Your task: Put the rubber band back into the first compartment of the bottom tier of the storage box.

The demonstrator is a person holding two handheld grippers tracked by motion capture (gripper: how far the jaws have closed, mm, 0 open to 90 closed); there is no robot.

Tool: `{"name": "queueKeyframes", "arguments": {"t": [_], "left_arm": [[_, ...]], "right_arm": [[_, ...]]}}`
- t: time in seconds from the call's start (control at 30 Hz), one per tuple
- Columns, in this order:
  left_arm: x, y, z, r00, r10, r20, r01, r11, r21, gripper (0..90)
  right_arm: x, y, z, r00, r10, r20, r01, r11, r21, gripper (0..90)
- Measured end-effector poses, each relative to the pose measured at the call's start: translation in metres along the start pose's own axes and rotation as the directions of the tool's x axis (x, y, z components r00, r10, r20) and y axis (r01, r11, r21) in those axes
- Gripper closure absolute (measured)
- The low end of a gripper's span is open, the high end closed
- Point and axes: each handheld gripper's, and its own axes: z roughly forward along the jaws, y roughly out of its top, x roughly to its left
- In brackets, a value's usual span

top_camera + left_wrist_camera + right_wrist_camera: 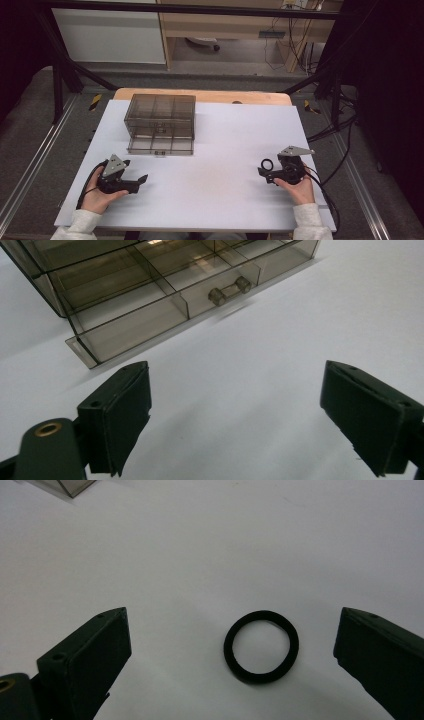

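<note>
Black rubber-like ring (261, 646) lies flat on the white desk (215, 175), seen in the right gripper view between the two jaws of the right claw (240, 655), nearer the right-hand jaw and touching neither; that claw is released. High view places the ring (267, 164) just off the tip of the right claw (264, 171), well apart from the organizer. Left claw (235, 415) is also released, nothing between its jaws, bare desk beneath. Left gripper view gives the detail the high view lacks: the smoky clear plastic drawer organizer (165, 285) has one drawer pulled out, with a small bar handle (229, 289) on its front, and the compartments visible look empty. No readable label or writing on any item.
</note>
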Motion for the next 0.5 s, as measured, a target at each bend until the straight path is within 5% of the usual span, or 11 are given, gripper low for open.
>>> {"name": "queueKeyframes", "arguments": {"t": [0.5], "left_arm": [[0.003, -0.001, -0.002, 0.9996, -0.026, 0.015, 0.025, 0.9997, 0.006, 11.7]], "right_arm": [[-0.015, 0.009, 0.015, 0.9967, 0.014, 0.080, -0.021, 0.996, 0.082, 17.6]]}}
